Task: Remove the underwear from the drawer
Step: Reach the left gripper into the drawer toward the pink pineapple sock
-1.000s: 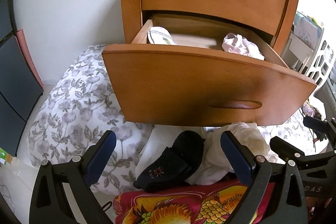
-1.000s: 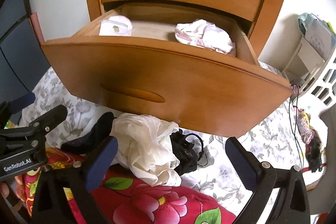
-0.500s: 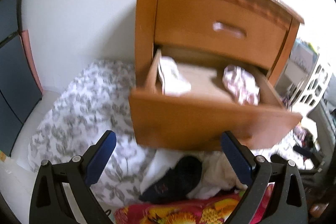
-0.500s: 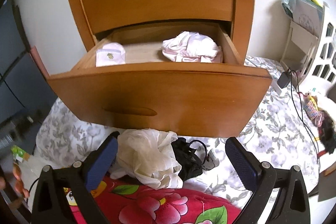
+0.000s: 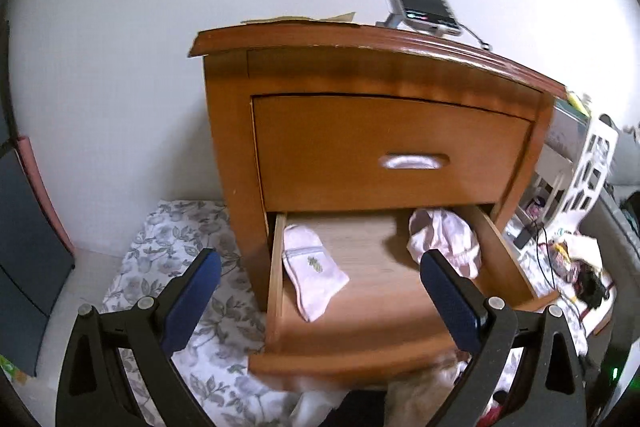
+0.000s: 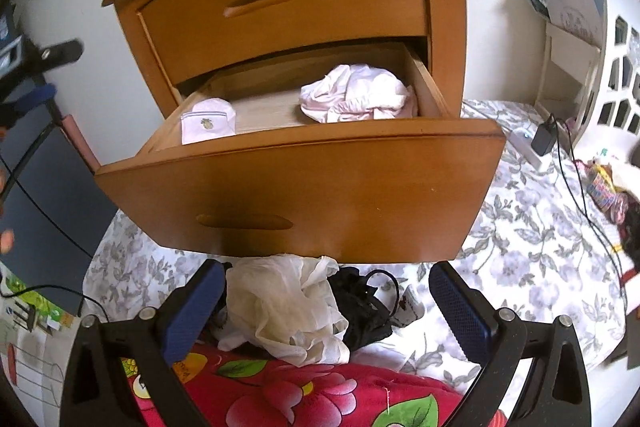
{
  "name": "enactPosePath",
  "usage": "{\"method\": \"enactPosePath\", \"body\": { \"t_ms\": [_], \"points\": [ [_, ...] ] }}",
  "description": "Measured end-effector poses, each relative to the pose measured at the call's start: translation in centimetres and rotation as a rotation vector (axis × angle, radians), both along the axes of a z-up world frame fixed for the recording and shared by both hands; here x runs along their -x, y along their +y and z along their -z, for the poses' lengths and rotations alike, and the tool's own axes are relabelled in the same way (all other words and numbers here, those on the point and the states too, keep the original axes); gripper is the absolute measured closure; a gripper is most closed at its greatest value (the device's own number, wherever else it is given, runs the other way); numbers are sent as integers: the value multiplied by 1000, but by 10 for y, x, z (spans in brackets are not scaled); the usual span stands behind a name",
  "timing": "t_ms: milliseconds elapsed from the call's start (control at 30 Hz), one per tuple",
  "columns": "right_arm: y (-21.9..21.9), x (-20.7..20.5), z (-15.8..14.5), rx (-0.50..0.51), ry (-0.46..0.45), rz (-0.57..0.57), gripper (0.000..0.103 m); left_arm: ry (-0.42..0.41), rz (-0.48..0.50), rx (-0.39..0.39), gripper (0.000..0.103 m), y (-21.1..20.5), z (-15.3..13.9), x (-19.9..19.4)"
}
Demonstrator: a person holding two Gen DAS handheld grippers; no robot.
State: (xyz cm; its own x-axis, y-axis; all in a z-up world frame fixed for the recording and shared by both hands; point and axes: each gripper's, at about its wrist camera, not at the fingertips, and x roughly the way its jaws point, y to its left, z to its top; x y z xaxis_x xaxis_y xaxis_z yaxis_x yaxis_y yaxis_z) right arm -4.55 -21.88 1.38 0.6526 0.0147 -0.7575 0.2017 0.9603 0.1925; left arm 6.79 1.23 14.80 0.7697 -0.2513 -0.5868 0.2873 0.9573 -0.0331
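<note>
Two grippers [image 5: 320, 299] [image 6: 326, 307] agape before drawer [image 6: 304, 187]

Floral grey-and-white bedsheet [image 6: 532, 247] spread underneath, carrying the orange-brown wooden two-drawer nightstand [image 6: 288, 7]. Directly on the sheet, just below the pulled-out lower drawer [image 6: 304, 187]: a crumpled cream sheer cloth [image 6: 280, 307], touching a bunched black garment with a cord [image 6: 362, 307], plus a red flower-print blanket [image 6: 280, 391] at the near edge. Off to the right, a black charger with cable [image 6: 544, 139] and some small colourful clutter [image 6: 604, 187], probably trinkets, too blurry to say.
</note>
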Motion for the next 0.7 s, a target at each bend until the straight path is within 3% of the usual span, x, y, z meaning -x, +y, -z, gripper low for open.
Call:
{"method": "enactPosePath", "body": {
  "t_ms": [67,200,333,567,700],
  "points": [
    [-2,0,2,-15,3,4,0,39,-16,-9,3,-6,1,-18],
    [-2,-2,5,-23,9,-2,0,41,-35,-104,3,-24,4,-41],
    [-3,-4,8,-39,20,-6,0,91,-18,-117,3,-37,5,-63],
    [-4,-4,10,-54,19,-13,0,279,-12,-238,4,-67,49,-98],
    [-4,-5,12,-63,22,-23,0,420,-21,-252,4,-73,77,-116]
  ]
}}
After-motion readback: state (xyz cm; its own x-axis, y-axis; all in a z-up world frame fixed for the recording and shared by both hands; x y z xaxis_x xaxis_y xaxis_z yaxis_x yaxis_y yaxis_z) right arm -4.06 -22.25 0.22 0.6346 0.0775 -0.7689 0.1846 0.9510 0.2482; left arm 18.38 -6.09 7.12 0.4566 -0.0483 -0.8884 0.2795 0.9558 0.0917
